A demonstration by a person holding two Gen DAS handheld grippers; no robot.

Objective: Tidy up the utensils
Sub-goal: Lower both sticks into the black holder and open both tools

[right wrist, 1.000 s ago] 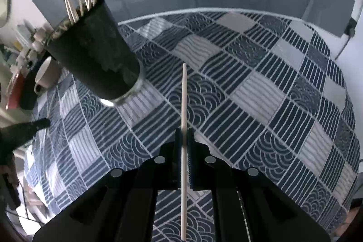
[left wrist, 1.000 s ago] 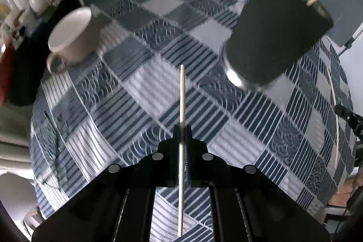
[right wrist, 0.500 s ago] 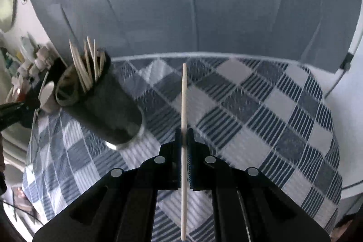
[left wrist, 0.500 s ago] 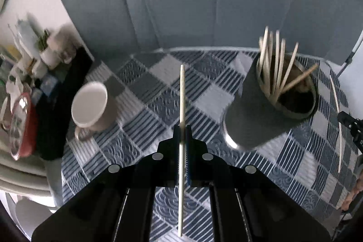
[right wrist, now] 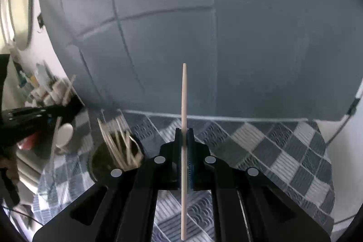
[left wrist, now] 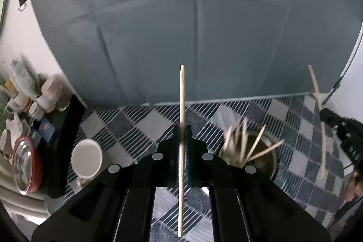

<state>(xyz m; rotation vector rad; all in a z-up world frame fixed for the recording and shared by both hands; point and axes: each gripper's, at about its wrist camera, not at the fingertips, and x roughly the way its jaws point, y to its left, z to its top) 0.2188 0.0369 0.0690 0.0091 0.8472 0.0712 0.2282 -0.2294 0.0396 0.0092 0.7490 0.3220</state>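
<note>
My left gripper [left wrist: 182, 128] is shut on a pale wooden chopstick [left wrist: 182, 96] that stands upright between its jaws. My right gripper [right wrist: 184, 130] is shut on a second chopstick [right wrist: 184, 92], also upright. A dark cup holding several chopsticks [left wrist: 261, 151] sits on the checked tablecloth, low right of my left gripper; in the right wrist view this cup [right wrist: 113, 151] is low left. The right gripper with its chopstick shows at the right edge of the left wrist view [left wrist: 340, 130]. The left gripper shows at the left edge of the right wrist view [right wrist: 27, 124].
A white mug [left wrist: 86, 158] stands left of the cup on the round table with a blue-and-white checked cloth [right wrist: 283, 151]. A side shelf with jars, boxes and a red-rimmed dish [left wrist: 25, 165] lies at far left. A grey padded wall [left wrist: 181, 15] rises behind.
Both grippers have risen and tilted up, still holding their chopsticks. The cup has dropped from upper view to low in both frames, and the wall now fills most of each view.
</note>
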